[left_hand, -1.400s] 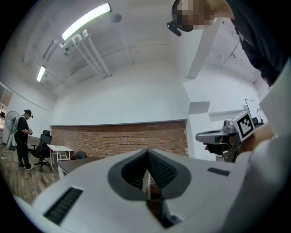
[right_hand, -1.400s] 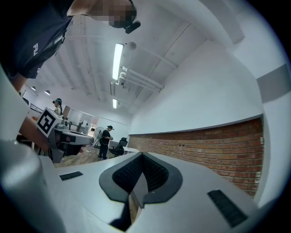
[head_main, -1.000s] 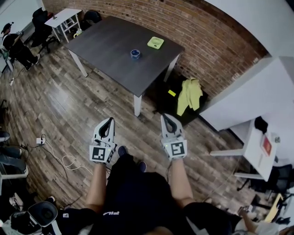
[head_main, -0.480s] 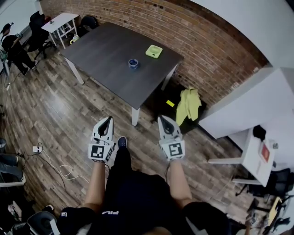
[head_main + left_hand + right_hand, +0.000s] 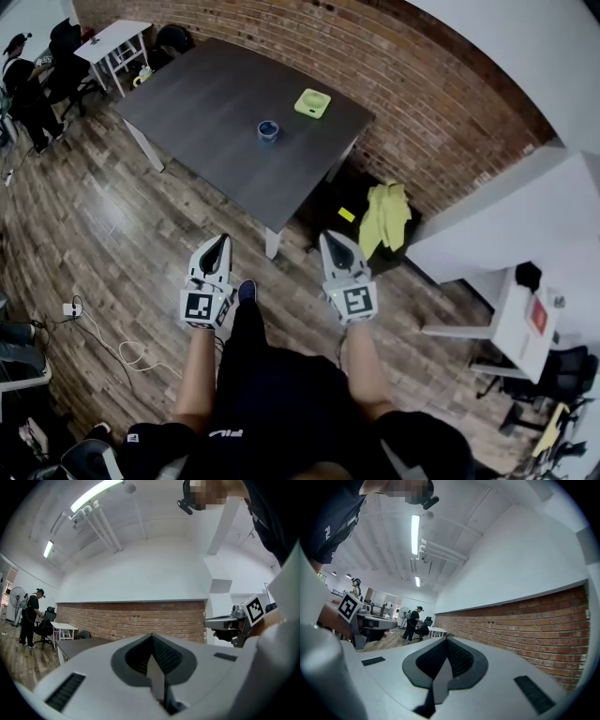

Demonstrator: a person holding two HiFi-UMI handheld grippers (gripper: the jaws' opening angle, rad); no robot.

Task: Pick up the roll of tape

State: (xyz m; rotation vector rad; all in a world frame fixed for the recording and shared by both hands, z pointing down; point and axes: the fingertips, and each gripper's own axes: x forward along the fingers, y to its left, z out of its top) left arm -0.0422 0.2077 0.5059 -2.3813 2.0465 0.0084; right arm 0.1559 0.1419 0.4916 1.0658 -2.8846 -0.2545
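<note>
Far surface (image 5: 206,94) holds the roll of tape (image 5: 268,131); we judge approach in hand, left tongs (image 5: 223,242) and right tongs (image 5: 330,236) pressed together, so spreading comes next.

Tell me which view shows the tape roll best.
Head view: the roll of tape sits unobstructed on the dark table, though small and far off. The left gripper view catches only the table's edge, no tape; the right gripper view shows brick wall, no tape.

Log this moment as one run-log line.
phase: before pickup | left gripper: shut, empty | right gripper: shut, empty | roll of tape: on dark table, untouched | both grippers over floor, short of table
</note>
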